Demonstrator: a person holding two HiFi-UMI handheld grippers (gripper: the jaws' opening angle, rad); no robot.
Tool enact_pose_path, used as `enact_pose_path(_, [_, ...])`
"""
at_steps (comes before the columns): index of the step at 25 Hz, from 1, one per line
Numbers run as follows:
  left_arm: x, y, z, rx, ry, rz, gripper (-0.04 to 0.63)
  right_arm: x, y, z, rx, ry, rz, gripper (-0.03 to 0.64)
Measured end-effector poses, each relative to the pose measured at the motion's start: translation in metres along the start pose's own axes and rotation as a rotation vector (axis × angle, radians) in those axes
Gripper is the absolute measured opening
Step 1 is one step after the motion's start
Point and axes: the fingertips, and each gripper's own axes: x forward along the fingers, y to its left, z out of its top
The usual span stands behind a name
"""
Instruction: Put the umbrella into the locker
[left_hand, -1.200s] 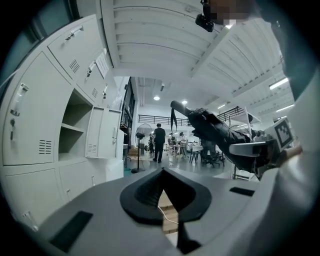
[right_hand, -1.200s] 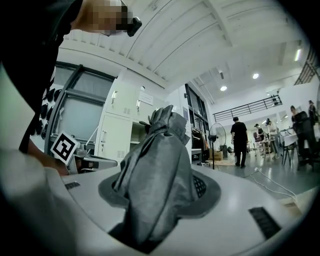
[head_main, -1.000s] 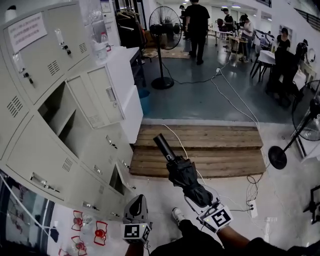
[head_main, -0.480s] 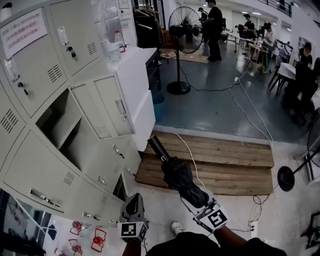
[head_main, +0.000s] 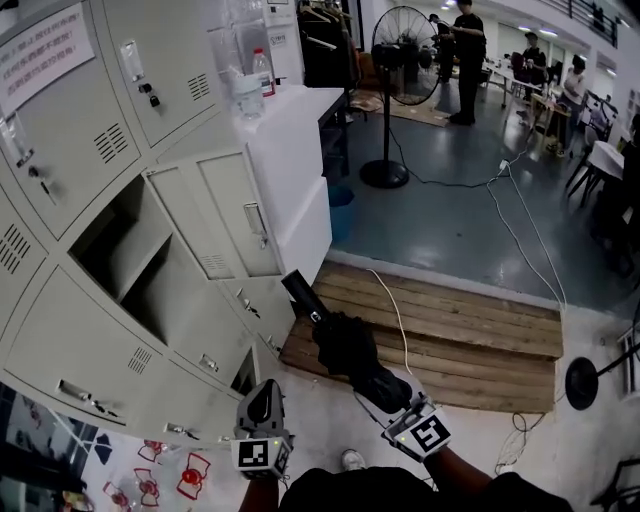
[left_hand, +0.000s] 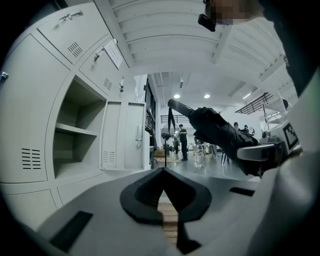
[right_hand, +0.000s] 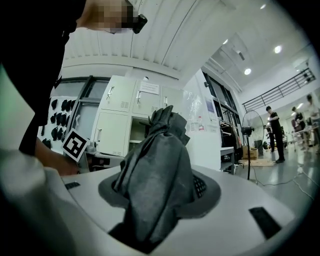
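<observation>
- The black folded cloth umbrella (head_main: 345, 345) is up in the air in front of the pale grey metal locker (head_main: 60, 330). It is not inside yet. Its stick end points at the open box with a shelf (head_main: 130, 250).
- The stick end might bump the open grey locker door (head_main: 235, 215) or the edge of the shelf. That could happen if the umbrella goes in crooked.
- The cloth is soft and squashy. I think the umbrella could slide or droop in the grip if it hits something, and then fall on the wooden boards (head_main: 450, 330) below.
- The umbrella looks long, so it may need to go in slanted to fit the box.
- The right gripper (head_main: 385, 392) is closed around the fat cloth part of the umbrella. Its jaws stay partly wide because the bundle fills the space between them.
- The left gripper (head_main: 264, 398) holds nothing. Its jaws are pressed together, and it sits low, near the locker's bottom doors. It could get in the way of the umbrella.
</observation>
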Motion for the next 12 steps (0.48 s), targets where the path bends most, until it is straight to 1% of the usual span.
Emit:
enact_pose_path(5, [0.004, 0.028, -0.010, -0.011, 0.021, 0.077, -0.002, 0.028, -0.002, -0.005, 0.017, 0.004, 0.062, 0.216])
enact_pose_path(7, [0.008, 0.040, -0.009, -0.008, 0.016, 0.101, -0.002, 0.041, -0.001, -0.007, 0.021, 0.007, 0.087, 0.216])
enact_pose_path(12, [0.021, 0.077, -0.007, -0.004, -0.003, 0.132, -0.002, 0.085, 0.004, -0.014, 0.028, 0.017, 0.131, 0.216])
